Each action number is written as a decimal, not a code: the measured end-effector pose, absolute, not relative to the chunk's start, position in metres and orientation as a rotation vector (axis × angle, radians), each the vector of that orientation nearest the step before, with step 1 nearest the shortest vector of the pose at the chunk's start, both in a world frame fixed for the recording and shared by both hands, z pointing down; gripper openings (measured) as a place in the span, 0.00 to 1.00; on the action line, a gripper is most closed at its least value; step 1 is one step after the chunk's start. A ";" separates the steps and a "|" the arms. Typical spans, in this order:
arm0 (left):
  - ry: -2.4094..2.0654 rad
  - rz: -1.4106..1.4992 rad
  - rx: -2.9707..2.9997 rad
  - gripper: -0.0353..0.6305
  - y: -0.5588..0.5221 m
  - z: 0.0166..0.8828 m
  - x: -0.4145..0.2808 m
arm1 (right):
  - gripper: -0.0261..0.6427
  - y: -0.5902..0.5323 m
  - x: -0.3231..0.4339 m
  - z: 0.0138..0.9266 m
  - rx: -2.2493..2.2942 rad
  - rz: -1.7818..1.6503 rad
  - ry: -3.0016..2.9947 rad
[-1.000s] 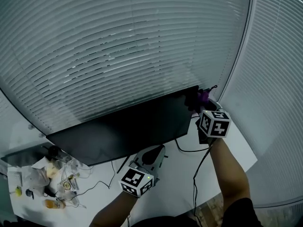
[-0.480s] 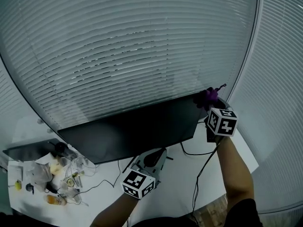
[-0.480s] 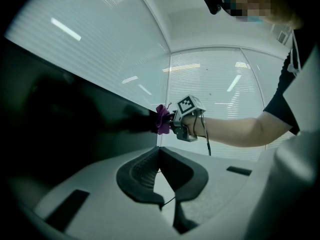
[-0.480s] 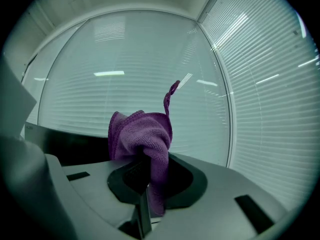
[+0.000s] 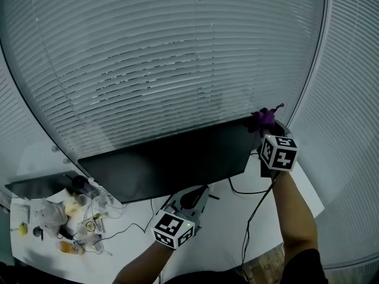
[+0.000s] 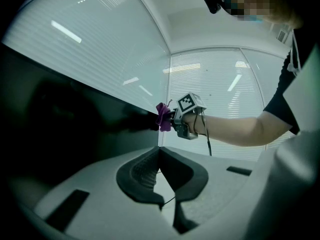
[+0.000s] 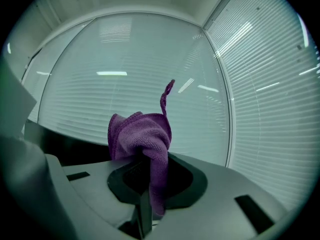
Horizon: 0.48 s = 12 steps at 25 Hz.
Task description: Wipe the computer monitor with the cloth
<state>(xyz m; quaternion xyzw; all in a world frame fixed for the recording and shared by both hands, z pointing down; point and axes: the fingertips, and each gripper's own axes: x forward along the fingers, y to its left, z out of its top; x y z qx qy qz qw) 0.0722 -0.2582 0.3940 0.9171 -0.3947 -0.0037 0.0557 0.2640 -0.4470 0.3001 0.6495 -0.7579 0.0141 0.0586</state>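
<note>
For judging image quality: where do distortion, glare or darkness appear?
Head view: fisheye bends the blinds into arcs; the monitor is nearly black. Left gripper view: light streaks glare across the blinds. Right gripper view: the cloth is sharp, corners vignetted black.

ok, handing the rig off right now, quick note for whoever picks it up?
Right gripper: shut on the purple cloth, held up at the monitor's upper right corner as the head view shows it.
Left gripper: shut, empty, low over the desk below the monitor's bottom edge.
Done: cloth is gripped and at the screen. How much is already wiped can't be told.
Left: wipe across the dark screen toward its left end.
</note>
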 end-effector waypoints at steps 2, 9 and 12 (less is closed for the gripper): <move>-1.202 -0.016 2.782 0.06 -0.257 0.393 0.069 | 0.14 -0.447 0.260 0.299 1.968 0.031 -2.285; -1.244 -0.018 2.776 0.06 -0.246 0.393 0.057 | 0.14 -0.431 0.239 0.294 1.934 -0.140 -2.235; -1.260 -0.030 2.774 0.06 -0.241 0.389 0.051 | 0.14 -0.426 0.213 0.291 1.874 -0.175 -2.260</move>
